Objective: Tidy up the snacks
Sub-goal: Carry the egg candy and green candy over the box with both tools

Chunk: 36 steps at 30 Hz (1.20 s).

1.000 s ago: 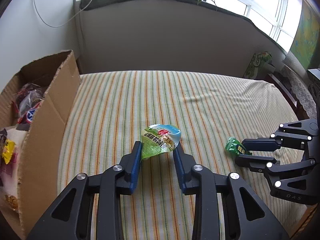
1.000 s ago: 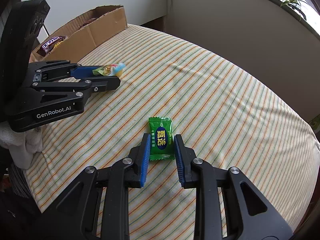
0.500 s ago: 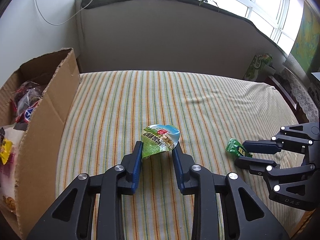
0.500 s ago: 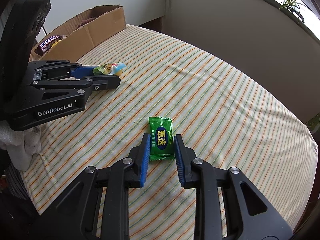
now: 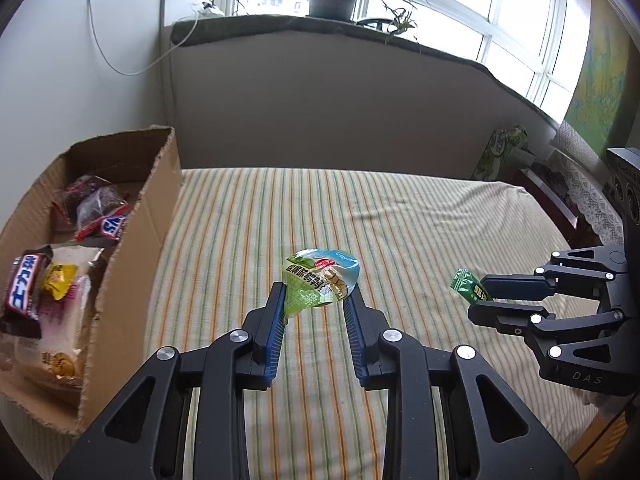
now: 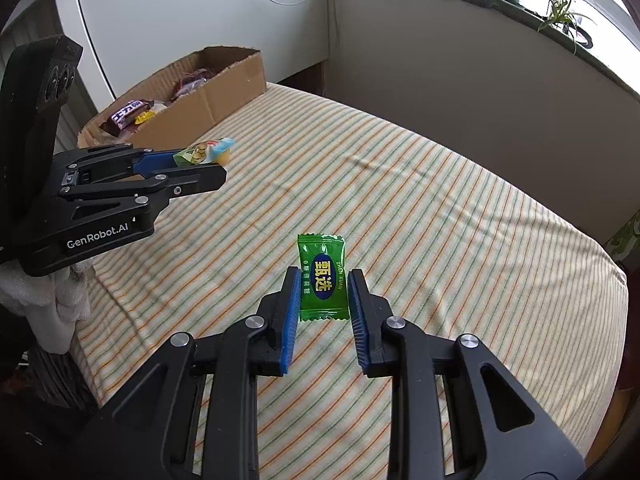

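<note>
Jaws of the left gripper pinch the jelly cup above the bed, right of the box; the right gripper clamps the candy. Carry both leftward, clear the cardboard wall, then release inside.

The striped cloth is lying matt and faintly creased. The cardboard box is showing rough, torn paper edges. The green candy wrapper and jelly cup lid are gleaming as glossy plastic film. Matt black plastic fingers are carrying ribbed blue pads.
</note>
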### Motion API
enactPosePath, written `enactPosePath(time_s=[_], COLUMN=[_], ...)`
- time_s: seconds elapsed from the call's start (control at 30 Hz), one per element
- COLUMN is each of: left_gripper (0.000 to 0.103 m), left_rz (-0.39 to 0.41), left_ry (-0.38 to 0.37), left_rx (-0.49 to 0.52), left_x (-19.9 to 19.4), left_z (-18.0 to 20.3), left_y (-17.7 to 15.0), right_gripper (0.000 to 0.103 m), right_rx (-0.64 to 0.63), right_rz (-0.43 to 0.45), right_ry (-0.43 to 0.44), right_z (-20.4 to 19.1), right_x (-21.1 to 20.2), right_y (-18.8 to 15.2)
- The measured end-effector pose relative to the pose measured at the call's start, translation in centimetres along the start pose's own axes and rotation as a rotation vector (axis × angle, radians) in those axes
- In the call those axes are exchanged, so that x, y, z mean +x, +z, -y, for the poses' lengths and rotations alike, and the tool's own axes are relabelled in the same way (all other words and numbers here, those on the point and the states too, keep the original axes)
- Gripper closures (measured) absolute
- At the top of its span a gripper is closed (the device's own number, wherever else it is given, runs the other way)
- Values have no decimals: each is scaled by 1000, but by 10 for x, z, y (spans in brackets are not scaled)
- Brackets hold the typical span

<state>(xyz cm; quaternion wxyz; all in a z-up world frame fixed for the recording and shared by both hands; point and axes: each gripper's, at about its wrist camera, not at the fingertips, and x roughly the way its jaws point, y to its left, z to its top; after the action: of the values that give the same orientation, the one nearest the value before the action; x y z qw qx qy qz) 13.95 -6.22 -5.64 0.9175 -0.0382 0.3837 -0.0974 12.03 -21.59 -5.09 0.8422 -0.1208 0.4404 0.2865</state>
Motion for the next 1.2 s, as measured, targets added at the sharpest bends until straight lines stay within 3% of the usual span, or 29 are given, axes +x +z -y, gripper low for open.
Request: enactPosePath(time_s=[0.33, 0.57, 0.93, 1.2], left_gripper=[76, 76, 76, 76], left_rz=[102, 149, 171, 148], left_ry=[8, 26, 108, 149], left_rx=[15, -5, -108, -170], left_x=[-65, -98, -118, -105], left_z=[-17, -48, -133, -174], left_y=[-2, -3, 5, 16], right_gripper=[78, 78, 78, 78], right_rx=[-38, -80, -109, -101], right_rz=[75, 105, 134, 116], right_ry=[33, 45, 73, 94], right_z=[-37, -72, -111, -130], right_x=[-31, -25, 0, 35], right_y=[29, 67, 132, 167])
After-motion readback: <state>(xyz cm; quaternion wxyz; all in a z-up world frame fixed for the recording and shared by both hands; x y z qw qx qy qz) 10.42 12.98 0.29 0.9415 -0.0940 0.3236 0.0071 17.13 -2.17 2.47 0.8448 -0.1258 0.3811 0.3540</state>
